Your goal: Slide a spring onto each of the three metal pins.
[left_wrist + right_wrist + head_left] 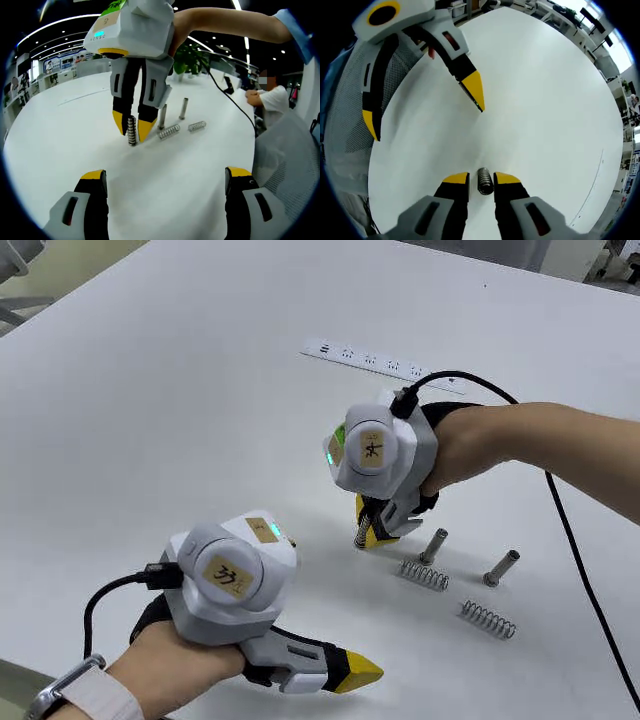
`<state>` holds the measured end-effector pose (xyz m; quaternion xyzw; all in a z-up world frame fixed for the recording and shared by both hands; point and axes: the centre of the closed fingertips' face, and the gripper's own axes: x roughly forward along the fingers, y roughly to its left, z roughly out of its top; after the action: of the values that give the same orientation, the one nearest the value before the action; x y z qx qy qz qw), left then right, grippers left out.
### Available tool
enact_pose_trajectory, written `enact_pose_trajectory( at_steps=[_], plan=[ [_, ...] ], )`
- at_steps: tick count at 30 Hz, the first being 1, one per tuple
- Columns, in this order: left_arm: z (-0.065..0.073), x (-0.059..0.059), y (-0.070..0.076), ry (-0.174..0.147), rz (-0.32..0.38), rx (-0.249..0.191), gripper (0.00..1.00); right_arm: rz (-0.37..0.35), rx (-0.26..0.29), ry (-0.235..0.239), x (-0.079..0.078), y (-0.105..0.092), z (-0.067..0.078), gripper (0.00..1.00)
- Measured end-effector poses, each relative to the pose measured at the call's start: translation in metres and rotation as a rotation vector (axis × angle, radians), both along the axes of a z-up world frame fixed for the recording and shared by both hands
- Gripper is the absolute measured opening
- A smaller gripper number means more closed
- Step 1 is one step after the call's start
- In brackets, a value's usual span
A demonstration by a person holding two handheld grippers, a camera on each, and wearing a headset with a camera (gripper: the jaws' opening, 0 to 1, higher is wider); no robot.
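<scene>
Near side of power strip [385, 364], right gripper [481, 179]: jaws clenched on 1 upright spring [131, 132].
Left gripper [165, 175]: jaws released, farther from it.
Spring feel: likely light, squashy; pinch mid-coil gently.

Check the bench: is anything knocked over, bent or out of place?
Nothing stands out. Two pins stand upright, two springs lie loose beside them, and the right gripper holds a third spring upright on the table.

No legible txt on stickers [228, 577]
</scene>
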<state>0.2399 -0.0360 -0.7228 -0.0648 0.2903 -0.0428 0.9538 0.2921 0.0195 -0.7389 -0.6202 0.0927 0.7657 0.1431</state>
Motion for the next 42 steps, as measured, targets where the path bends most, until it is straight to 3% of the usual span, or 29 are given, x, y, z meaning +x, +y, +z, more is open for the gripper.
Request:
enact_pose_trajectory(
  at_steps=[4,10,12,14,18,27,36,42],
  plan=[
    [0.002,0.000,0.001,-0.016,0.001,0.000,1.00,-0.050,0.004,0.051,-0.003,0.000,-0.001,0.26],
    [0.004,0.001,0.001,-0.027,0.005,-0.002,1.00,-0.094,0.047,0.076,0.003,0.003,0.001,0.54],
    [0.005,0.002,0.001,-0.033,0.006,-0.001,1.00,-0.131,0.080,0.118,0.001,0.005,0.006,0.59],
    [0.007,0.003,0.000,-0.041,0.006,0.002,1.00,-0.177,0.077,0.166,-0.003,0.001,0.009,0.65],
    [0.009,0.005,0.001,-0.054,0.009,0.002,1.00,-0.198,0.108,0.179,0.001,-0.001,0.014,0.79],
    [0.013,0.005,0.001,-0.074,0.016,-0.008,1.00,-0.301,0.152,0.244,0.012,-0.012,0.013,0.99],
    [0.016,0.007,0.002,-0.091,0.021,-0.013,0.98,-0.395,0.195,0.293,0.022,-0.032,0.024,0.99],
    [0.018,0.008,0.003,-0.101,0.028,-0.032,1.00,-0.483,0.252,0.327,0.040,-0.045,0.036,0.99]
  ],
)
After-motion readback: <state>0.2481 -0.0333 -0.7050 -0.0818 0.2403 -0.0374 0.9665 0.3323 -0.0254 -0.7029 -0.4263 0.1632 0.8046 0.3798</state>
